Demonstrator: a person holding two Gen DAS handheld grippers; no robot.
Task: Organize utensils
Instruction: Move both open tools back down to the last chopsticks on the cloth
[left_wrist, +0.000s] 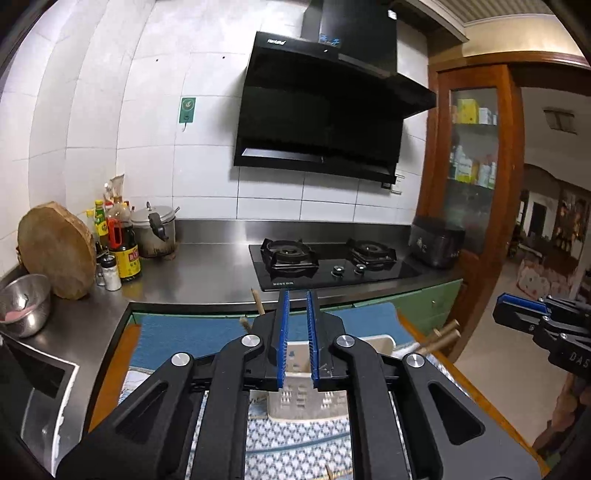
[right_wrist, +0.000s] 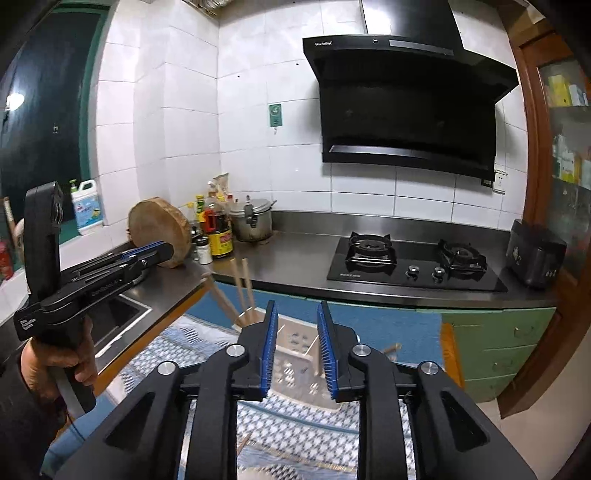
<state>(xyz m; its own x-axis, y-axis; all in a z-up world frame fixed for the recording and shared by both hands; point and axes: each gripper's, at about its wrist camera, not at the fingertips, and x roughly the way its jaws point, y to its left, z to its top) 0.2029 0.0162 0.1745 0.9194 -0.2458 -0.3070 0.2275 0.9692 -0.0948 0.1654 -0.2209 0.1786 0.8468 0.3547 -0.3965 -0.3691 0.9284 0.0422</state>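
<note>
**Chopsticks: light, stiff, apt to roll**

Perforated white holder standing on a patterned cloth, just beyond both grippers. Several wooden chopsticks already upright in its far-left corner, leaning left; one more slanting inside near the right wall, another lying just right of the holder. Left gripper with jaws a narrow slit apart, nothing between them. Right gripper with jaws wider apart, likewise empty, framing the holder.

Judged thin, rigid and nearly weightless; smooth round wood likely to slip or twist under ridged pads. Best taken near mid-length, across the shaft, squarely, to stop pivoting. Holder probably light plastic, easily tipped by a sideways nudge; worth steadying while dropping sticks in.
</note>
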